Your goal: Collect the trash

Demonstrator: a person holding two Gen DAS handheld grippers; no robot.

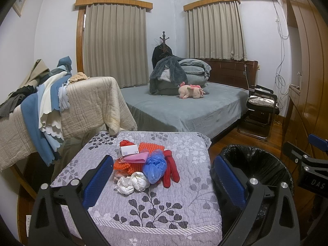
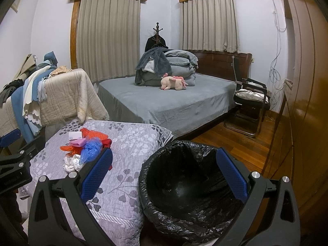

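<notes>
A pile lies on a table covered by a grey floral quilt (image 1: 143, 201): crumpled white tissues (image 1: 133, 182), a blue plastic bag (image 1: 154, 167), a small white box (image 1: 128, 150), a pink item (image 1: 136, 157), and red and orange knitwear (image 1: 170, 169). The pile also shows in the right wrist view (image 2: 88, 149). A bin with a black liner (image 2: 184, 186) stands to the right of the table. My left gripper (image 1: 164, 181) is open and empty above the table's near side. My right gripper (image 2: 164, 174) is open and empty above the bin.
A bed with a grey sheet (image 1: 184, 106), folded blankets and a pink plush toy (image 1: 190, 91) stands behind. A chair draped with cloths (image 1: 61, 106) is at the left. A black chair (image 1: 260, 110) and a wooden wardrobe (image 1: 303, 82) are at the right.
</notes>
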